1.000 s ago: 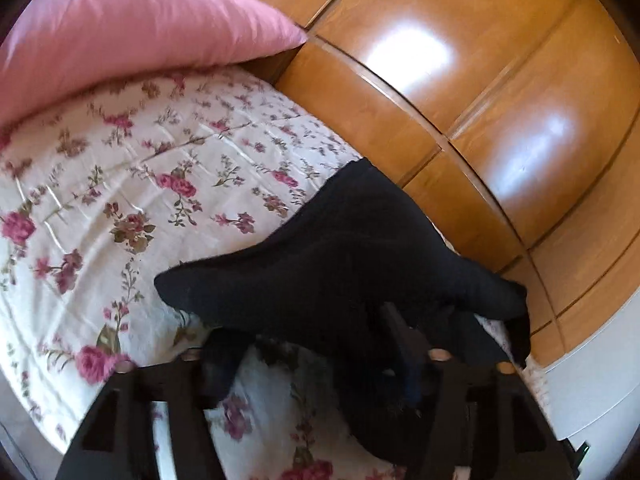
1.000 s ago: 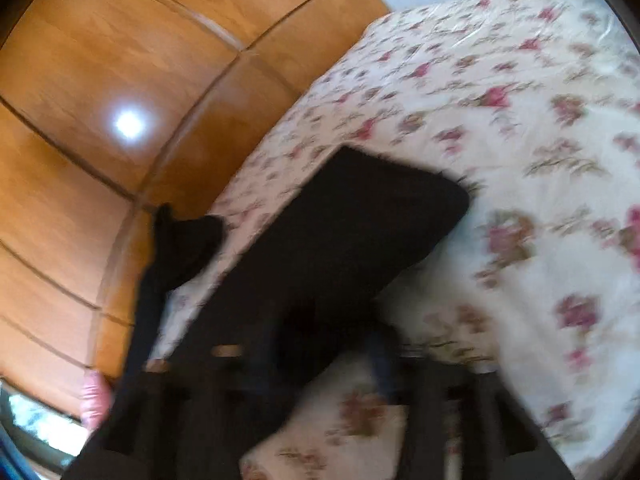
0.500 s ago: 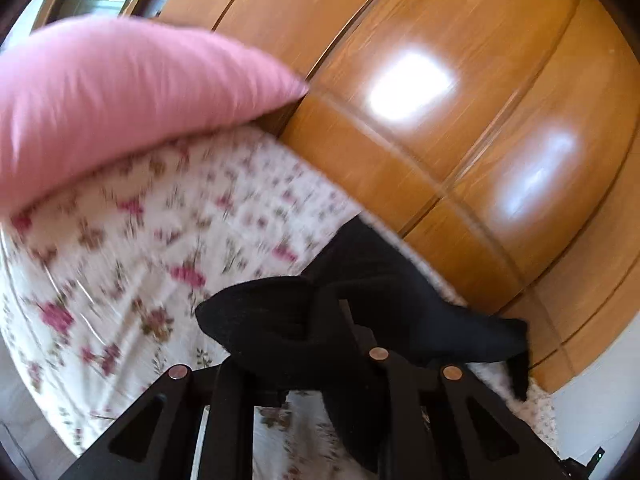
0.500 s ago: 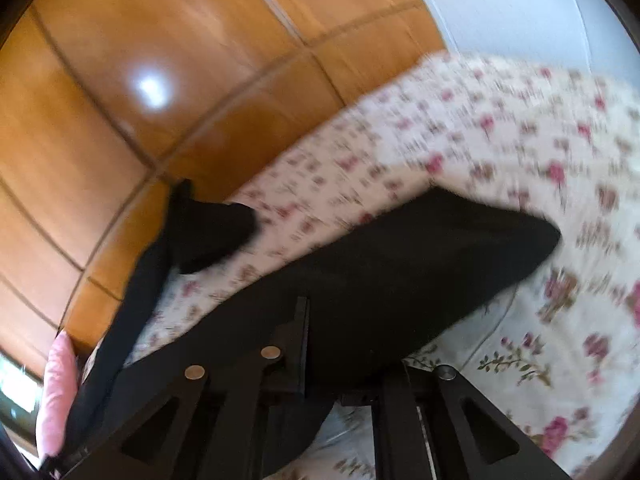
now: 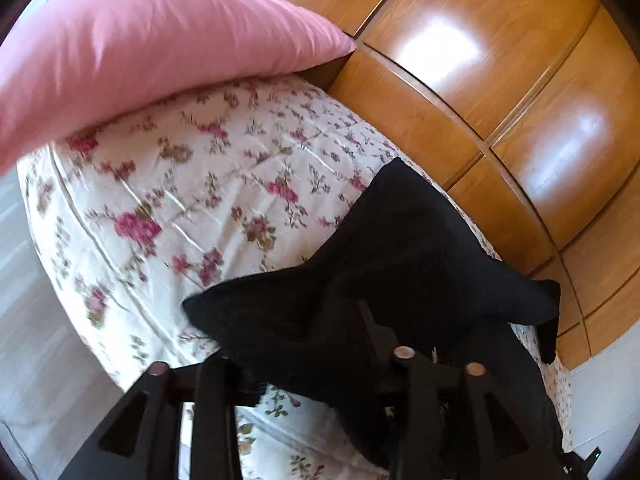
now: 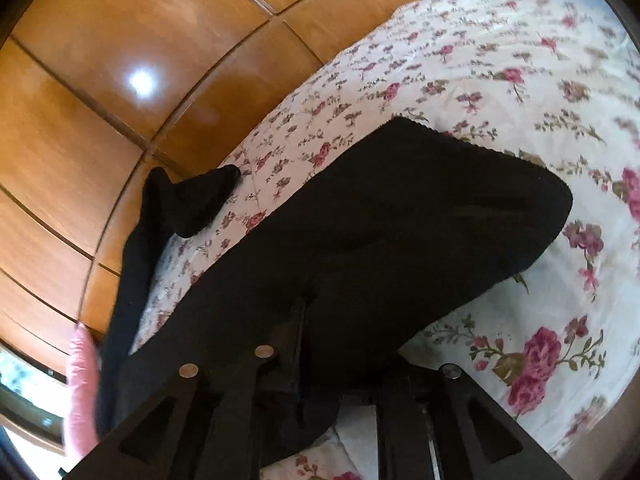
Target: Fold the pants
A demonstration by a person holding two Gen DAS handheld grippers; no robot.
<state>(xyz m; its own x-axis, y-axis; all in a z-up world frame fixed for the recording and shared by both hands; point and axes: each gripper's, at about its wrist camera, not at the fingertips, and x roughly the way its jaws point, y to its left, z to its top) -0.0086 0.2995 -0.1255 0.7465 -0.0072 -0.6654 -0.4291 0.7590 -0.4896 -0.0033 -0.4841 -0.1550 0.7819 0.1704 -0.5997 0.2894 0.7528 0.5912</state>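
Left gripper: its jaws have just been opening a little. Black cloth is bunching between its fingers, and the pads are still looking pressed on it.
Right gripper: its jaws have just been opening a tiny bit. They are standing narrow, and dark cloth is sitting between them. It is holding the cloth.
Pants: they are black and lying across the bed, with the near part being lifted by both grippers. In the right wrist view one wide end is lying flat on the bed, and a thin part is hanging over the bed's edge on the wood side. In the left wrist view a pointed end is reaching toward the wood.
Pants edges: the wide end's border is looking a bit wavy. One small tip is drooping off the bed's side.
Open room: lots of bare bed is showing left of the pants in the left wrist view, and right of them in the right wrist view.
Bed cover: it is white with pink flowers, and it is looking a little wrinkly.
Pillow: it is pink and resting at the far end of the bed, well apart from the pants.
Wood panels: they are shiny and brown, running just beside the bed.
Floor: it is pale, showing past the bed's left edge.
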